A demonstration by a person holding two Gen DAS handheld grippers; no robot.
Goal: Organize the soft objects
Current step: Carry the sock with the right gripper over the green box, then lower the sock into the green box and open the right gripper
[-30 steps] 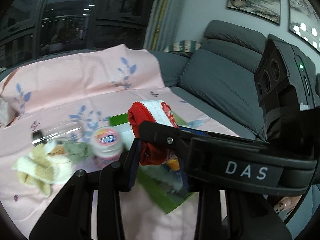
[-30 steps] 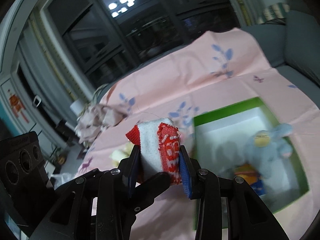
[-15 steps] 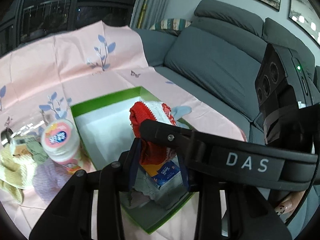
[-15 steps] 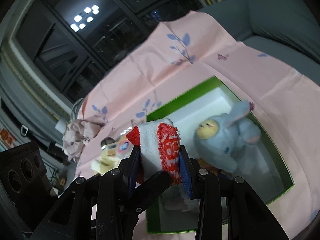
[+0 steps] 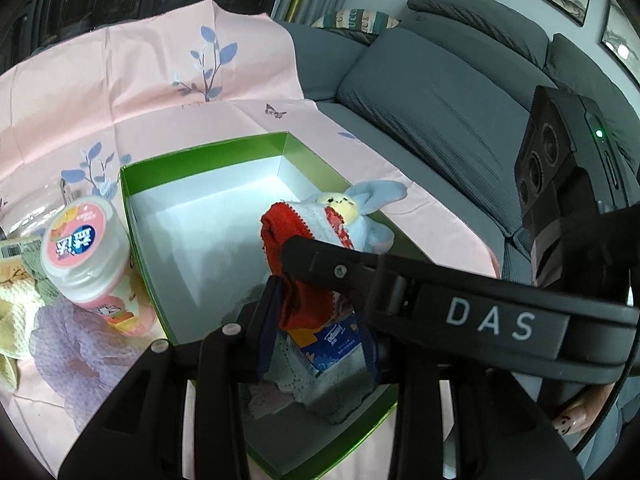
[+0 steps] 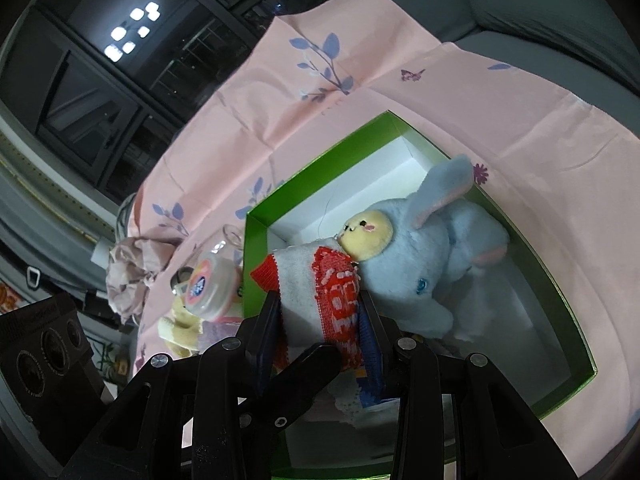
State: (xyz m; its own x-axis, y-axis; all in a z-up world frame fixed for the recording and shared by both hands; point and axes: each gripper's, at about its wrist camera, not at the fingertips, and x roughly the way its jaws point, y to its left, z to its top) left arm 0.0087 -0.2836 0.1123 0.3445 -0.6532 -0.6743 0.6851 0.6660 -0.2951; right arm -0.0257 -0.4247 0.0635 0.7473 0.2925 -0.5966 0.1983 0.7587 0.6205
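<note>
Both grippers pinch one rolled red and white knit sock (image 5: 296,256) over a green box with a white inside (image 5: 192,156). My left gripper (image 5: 316,320) is shut on its red lower part. My right gripper (image 6: 320,312) is shut on it too; the sock (image 6: 320,276) fills its jaws. A blue plush bunny with a yellow face (image 6: 436,256) lies in the box just beyond the sock, also seen in the left wrist view (image 5: 360,212). A blue tissue pack (image 5: 332,340) and a grey-green knit cloth (image 5: 320,384) lie in the box under the grippers.
A pink-lidded jar (image 5: 86,248) stands left of the box on the pink floral sheet (image 5: 160,60). Lilac (image 5: 76,352) and yellow (image 5: 12,320) cloths lie beside it. A grey sofa back (image 5: 432,92) rises on the right.
Both grippers have carried the sock from beside the box to over its inside and lower, close to the plush bunny. The grip on the sock is unchanged.
</note>
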